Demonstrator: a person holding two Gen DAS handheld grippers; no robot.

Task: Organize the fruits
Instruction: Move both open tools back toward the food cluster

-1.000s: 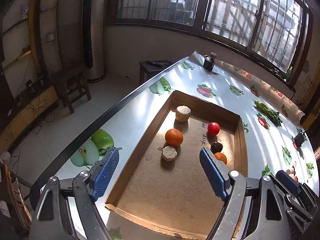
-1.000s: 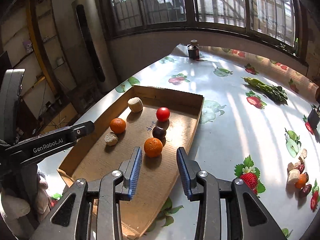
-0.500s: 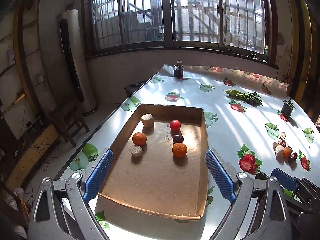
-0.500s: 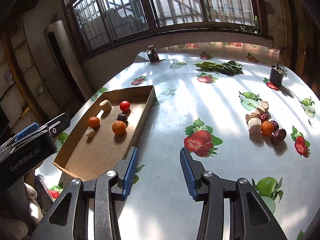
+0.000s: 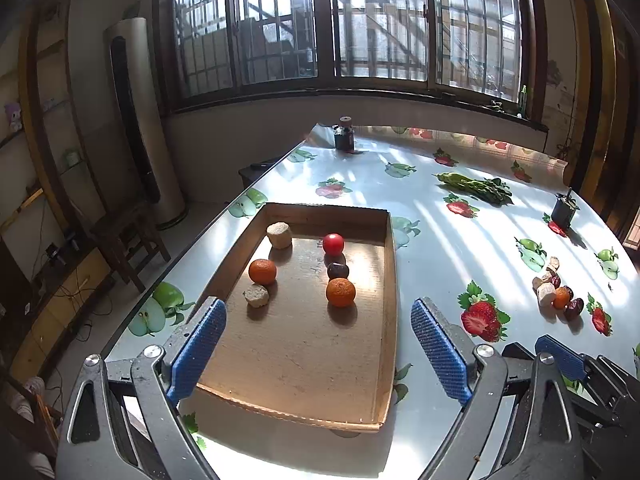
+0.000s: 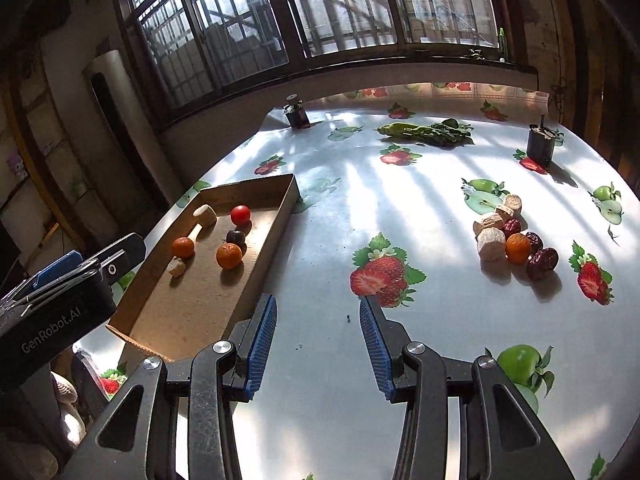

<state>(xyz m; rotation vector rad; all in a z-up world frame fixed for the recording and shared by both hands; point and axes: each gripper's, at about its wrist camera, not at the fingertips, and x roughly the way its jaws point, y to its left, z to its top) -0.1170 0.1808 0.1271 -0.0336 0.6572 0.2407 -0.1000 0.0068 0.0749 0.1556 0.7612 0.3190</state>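
A shallow cardboard tray (image 5: 390,280) lies on the fruit-print tablecloth and holds two oranges (image 5: 340,292) (image 5: 262,271), a red tomato (image 5: 333,244), a dark plum (image 5: 338,270) and two beige chunks (image 5: 256,295). My left gripper (image 5: 318,320) hovers above the tray's near end, open wide with nothing between its blue pads. A loose pile of fruit (image 6: 512,236), with an orange (image 6: 518,247), dark red dates and beige chunks, sits on the table to the right. My right gripper (image 6: 317,312) is open over bare cloth between the tray (image 6: 280,216) and that pile.
A bunch of green vegetables (image 6: 424,130) lies at the far side. A dark jar (image 6: 296,114) and a small dark pot (image 6: 540,146) stand near the back. The table's left edge (image 5: 192,256) drops to the floor, with a wooden chair (image 5: 128,240) beyond it.
Both grippers drew back from the tray. The right one swung right, from over the near orange to over bare cloth. The left jaws widened; both views rolled level.
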